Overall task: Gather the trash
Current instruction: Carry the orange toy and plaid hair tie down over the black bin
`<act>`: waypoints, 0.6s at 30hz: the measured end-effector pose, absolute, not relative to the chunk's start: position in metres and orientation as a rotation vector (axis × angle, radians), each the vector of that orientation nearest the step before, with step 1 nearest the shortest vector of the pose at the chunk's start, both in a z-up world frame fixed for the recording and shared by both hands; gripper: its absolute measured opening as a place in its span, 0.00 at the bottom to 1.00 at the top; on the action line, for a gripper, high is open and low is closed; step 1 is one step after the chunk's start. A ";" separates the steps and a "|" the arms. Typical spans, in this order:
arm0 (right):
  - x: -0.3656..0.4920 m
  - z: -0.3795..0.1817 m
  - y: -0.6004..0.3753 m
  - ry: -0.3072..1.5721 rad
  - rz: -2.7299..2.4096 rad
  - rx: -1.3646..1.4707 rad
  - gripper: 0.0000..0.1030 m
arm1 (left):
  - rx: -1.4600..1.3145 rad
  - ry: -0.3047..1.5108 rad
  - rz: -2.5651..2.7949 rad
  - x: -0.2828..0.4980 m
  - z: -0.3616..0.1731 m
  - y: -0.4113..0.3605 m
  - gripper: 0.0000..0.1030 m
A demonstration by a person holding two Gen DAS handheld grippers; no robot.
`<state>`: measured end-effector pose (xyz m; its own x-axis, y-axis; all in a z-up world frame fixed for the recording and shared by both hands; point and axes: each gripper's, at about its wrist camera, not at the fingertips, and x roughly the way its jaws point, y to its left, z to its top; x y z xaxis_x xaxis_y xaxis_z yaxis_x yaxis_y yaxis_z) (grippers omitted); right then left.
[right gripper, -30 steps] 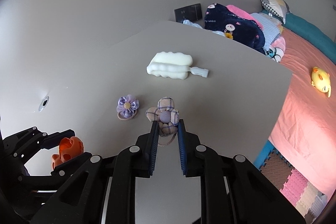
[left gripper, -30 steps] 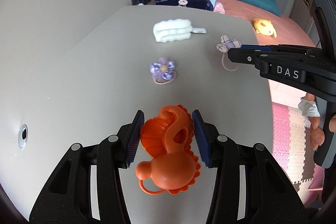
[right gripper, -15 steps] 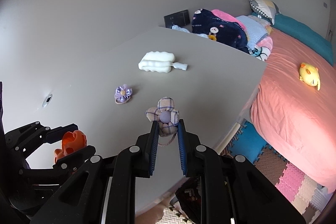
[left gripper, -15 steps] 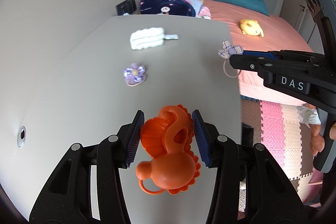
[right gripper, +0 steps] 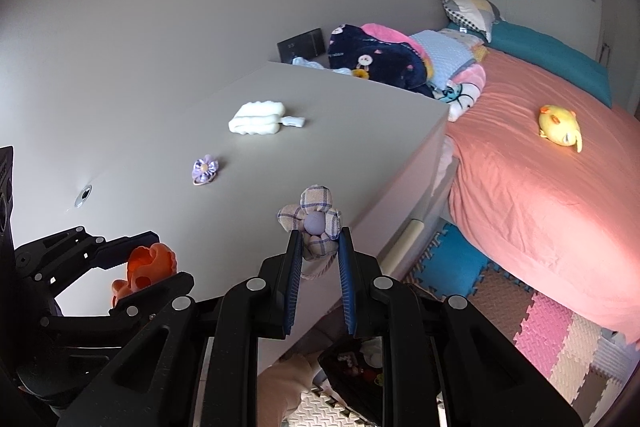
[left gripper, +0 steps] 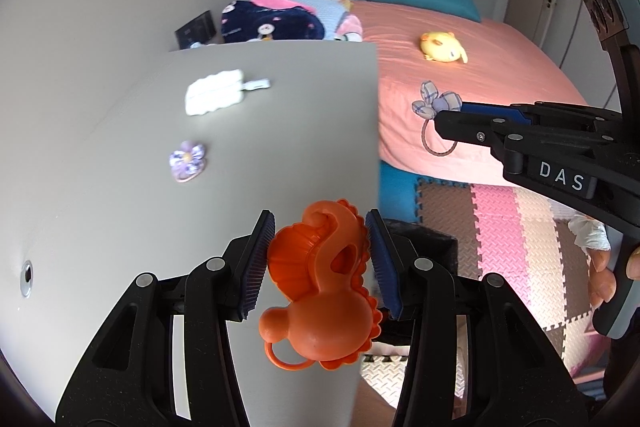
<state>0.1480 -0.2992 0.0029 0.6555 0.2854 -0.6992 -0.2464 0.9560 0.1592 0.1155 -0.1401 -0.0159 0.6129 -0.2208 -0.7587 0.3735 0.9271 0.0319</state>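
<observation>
Both my hands have shifted off the counter (left gripper: 100,207) edge; left fingers (left gripper: 320,259) clamp the orange toy (left gripper: 320,291), right fingers (right gripper: 320,259) clamp the plaid hair tie (right gripper: 312,223).

I am seeing the counter (right gripper: 352,131) standing left of the bed (right gripper: 540,195). The sponge (right gripper: 258,117) is lying toward the counter's far end, the hair tie (right gripper: 205,169) nearer me. A toy (right gripper: 560,125) is resting on the bed, pillows (right gripper: 472,11) lying behind it, and mats (right gripper: 560,339) are covering the floor beside the bed.
</observation>
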 end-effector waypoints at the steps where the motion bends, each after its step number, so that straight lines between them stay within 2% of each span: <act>1: 0.146 0.003 -0.303 0.800 0.297 0.054 0.19 | 0.198 0.844 -0.351 0.115 -0.015 -0.144 0.45; 18: 0.115 0.007 -0.373 0.781 0.181 0.099 0.19 | 0.251 0.843 -0.475 0.100 -0.016 -0.212 0.45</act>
